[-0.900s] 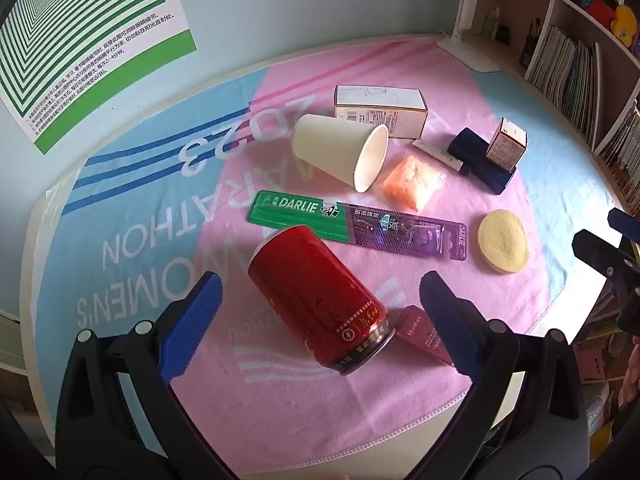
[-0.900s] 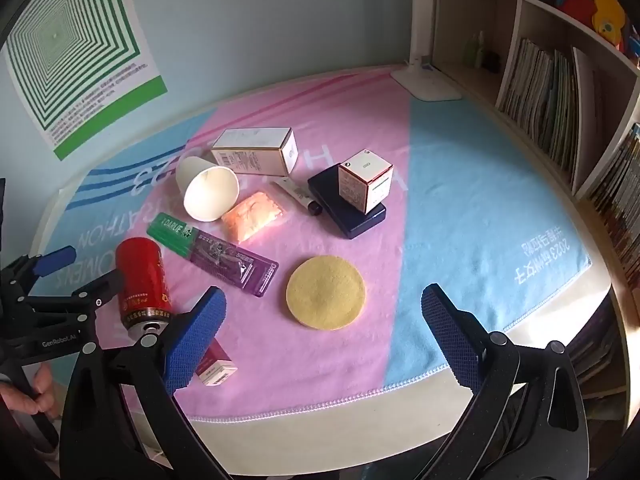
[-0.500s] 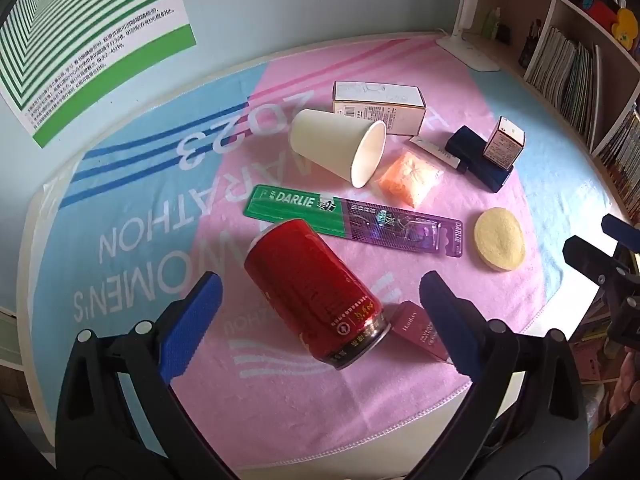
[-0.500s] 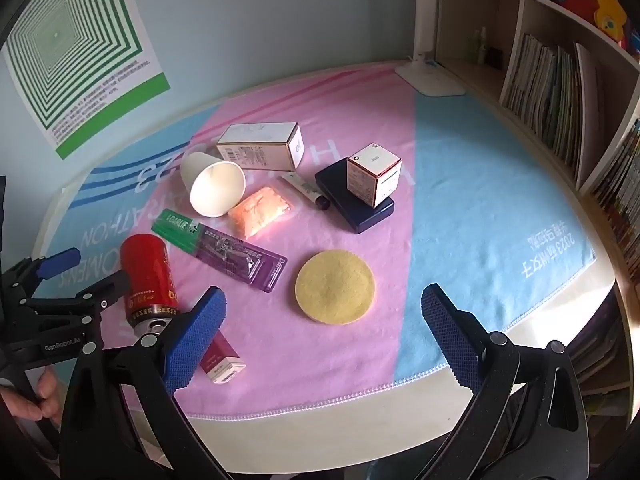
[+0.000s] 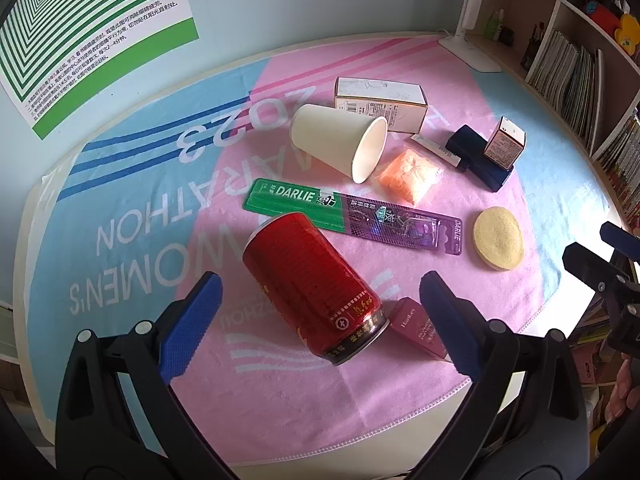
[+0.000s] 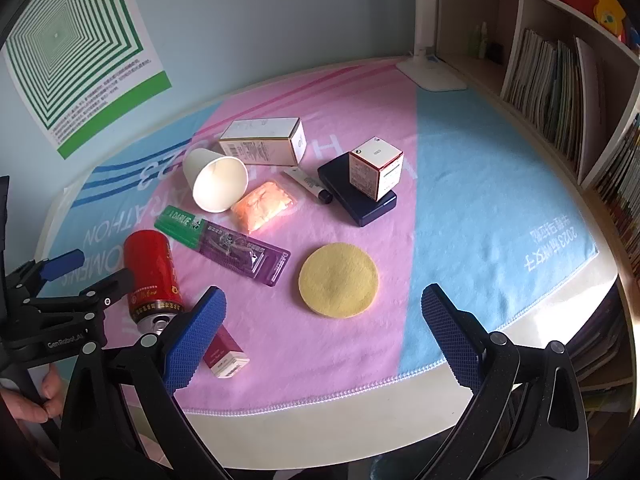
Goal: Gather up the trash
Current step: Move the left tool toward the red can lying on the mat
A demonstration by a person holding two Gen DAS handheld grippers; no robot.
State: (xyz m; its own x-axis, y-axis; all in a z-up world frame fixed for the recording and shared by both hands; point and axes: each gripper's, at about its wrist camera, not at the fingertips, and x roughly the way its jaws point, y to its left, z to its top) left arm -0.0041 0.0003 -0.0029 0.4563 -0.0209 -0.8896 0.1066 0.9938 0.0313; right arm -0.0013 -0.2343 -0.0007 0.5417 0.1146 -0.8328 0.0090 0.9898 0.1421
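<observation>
Trash is spread over the pink and blue towel [image 6: 480, 208] on the bench [image 6: 532, 328]: a red can [image 5: 316, 288] lying on its side, a tipped paper cup [image 5: 340, 142], a toothbrush pack [image 5: 352, 216]. The left hand-held gripper [image 5: 316, 320] is held above the can, jaws spread wide, nothing gripped. The right hand-held gripper [image 6: 320, 332] is likewise wide and empty, near a yellow round pad [image 6: 338, 280].
</observation>
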